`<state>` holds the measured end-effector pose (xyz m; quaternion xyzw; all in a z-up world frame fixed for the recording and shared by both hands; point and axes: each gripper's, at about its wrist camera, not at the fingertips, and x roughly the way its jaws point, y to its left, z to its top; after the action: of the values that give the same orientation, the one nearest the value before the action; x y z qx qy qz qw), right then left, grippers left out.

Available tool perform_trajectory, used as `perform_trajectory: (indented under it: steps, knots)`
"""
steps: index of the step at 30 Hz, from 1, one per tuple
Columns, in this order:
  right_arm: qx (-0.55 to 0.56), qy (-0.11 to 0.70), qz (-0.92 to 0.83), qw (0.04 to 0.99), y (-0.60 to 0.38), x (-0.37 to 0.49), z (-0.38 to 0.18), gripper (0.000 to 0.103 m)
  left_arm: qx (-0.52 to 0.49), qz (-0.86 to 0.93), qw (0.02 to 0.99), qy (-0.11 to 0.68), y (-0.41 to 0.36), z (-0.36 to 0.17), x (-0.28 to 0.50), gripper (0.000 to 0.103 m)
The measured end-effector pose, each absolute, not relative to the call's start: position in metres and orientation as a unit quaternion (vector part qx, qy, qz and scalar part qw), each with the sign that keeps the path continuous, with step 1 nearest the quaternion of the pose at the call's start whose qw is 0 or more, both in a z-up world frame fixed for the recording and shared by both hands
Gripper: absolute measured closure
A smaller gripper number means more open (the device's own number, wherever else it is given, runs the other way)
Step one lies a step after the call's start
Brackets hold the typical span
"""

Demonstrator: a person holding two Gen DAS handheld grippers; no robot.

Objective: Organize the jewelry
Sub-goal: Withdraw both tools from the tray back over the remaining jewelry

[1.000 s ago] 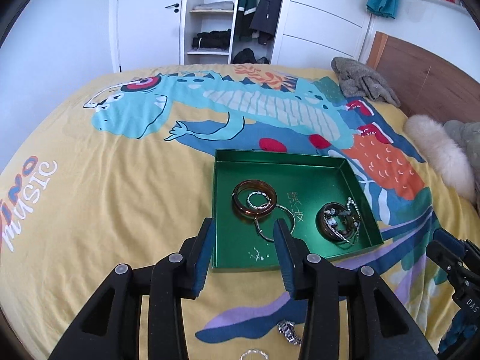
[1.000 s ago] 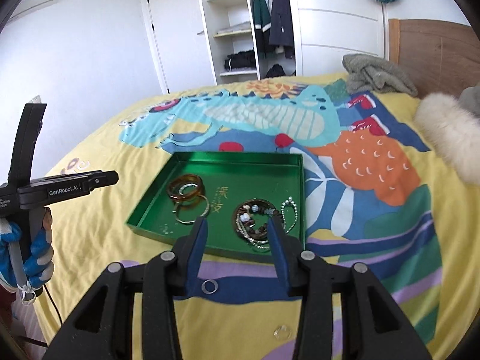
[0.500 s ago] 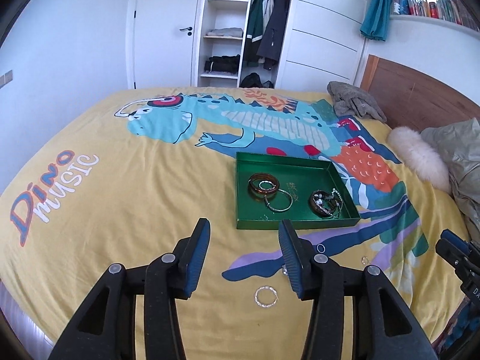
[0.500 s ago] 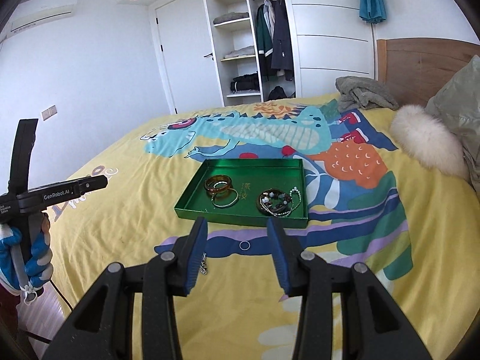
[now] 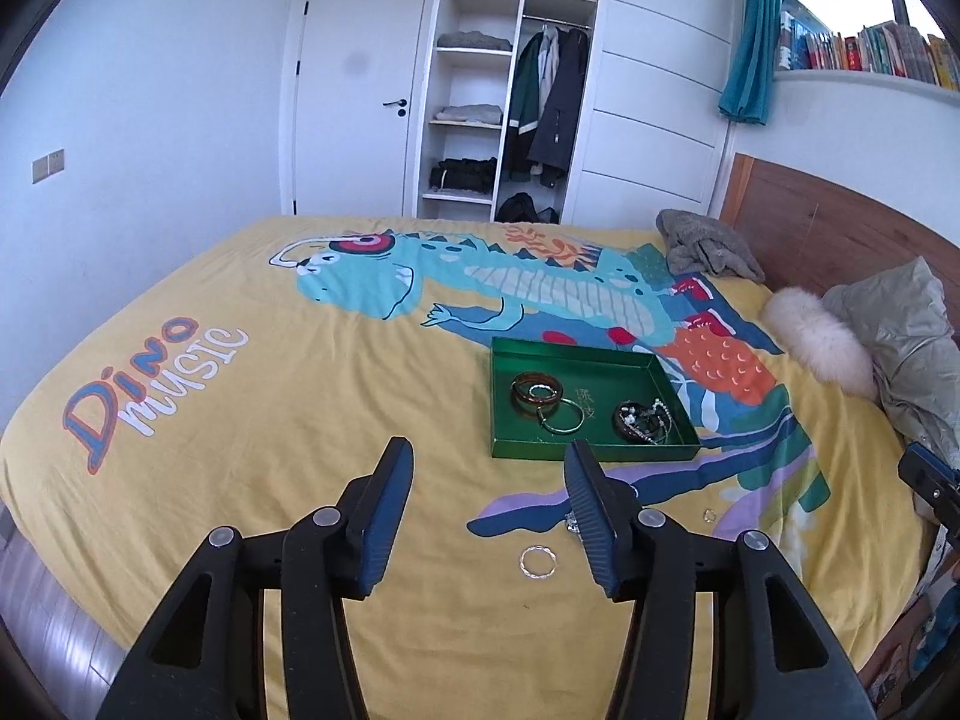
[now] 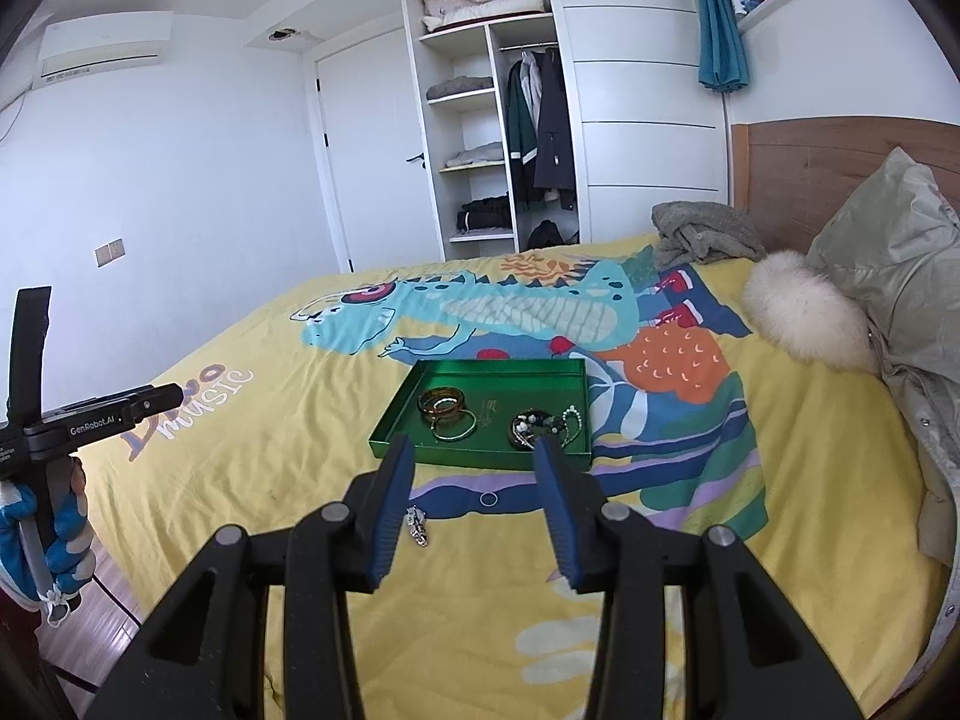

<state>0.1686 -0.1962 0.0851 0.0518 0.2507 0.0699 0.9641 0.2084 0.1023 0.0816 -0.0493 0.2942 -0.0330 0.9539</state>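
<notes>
Left wrist: left claw (image 5: 489, 471) held apart, empty, above bed (image 5: 300, 420). Green tray (image 5: 591, 450) ahead; silver ring (image 5: 538, 561) loose nearby, best approached from above.

Right wrist: right claw (image 6: 474, 468) apart, empty. Small ring (image 6: 489, 500), chain piece (image 6: 417, 526) outside tray; gentle pinch advised.

Both grippers have drawn well back from the green tray (image 5: 591, 455) — the left gripper (image 5: 489, 519) had its fingertips right at the near rim a second ago (the right gripper (image 6: 474, 507) likewise). Loose rings near that rim, one silver ring (image 5: 538, 560) among them, have come into sight.
</notes>
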Motion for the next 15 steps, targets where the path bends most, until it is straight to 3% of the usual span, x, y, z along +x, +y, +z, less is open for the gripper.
perform_trajectory:
  steps: [15]
  knots:
    - [0.057, 0.227, 0.057, 0.971, -0.208, 0.116, 0.085, 0.061, -0.047, -0.006, 0.963, 0.264, 0.107, 0.084, 0.164, 0.044]
